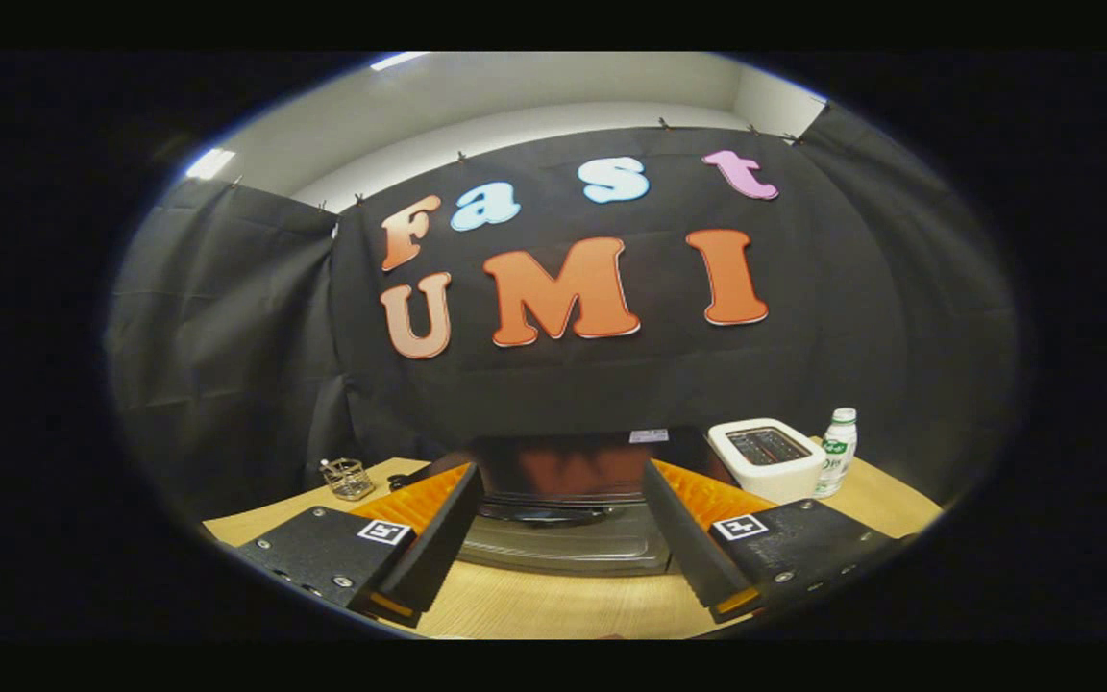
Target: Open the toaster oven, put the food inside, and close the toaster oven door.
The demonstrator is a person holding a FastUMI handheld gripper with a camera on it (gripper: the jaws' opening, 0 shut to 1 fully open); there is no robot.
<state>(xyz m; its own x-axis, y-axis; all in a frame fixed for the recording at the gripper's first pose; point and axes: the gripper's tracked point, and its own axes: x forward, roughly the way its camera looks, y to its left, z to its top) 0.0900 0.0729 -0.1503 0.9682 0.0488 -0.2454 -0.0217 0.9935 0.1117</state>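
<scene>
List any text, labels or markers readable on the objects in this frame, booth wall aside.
None reads.
Toaster oven: pale sticker on top, blurred.
Bottle: green-and-white label, too small.
Gripper, open: square black-and-white marker on each finger, a pattern, not words.
White toaster: no text visible.

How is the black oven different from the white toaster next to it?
The toaster oven is black and wide; the white toaster is smaller. The toaster oven has a front door with a handle, shut; the toaster has an open slot on top. The toaster oven sits just ahead of the open gripper; the toaster stands beside it. Both sit on the wooden table.
</scene>
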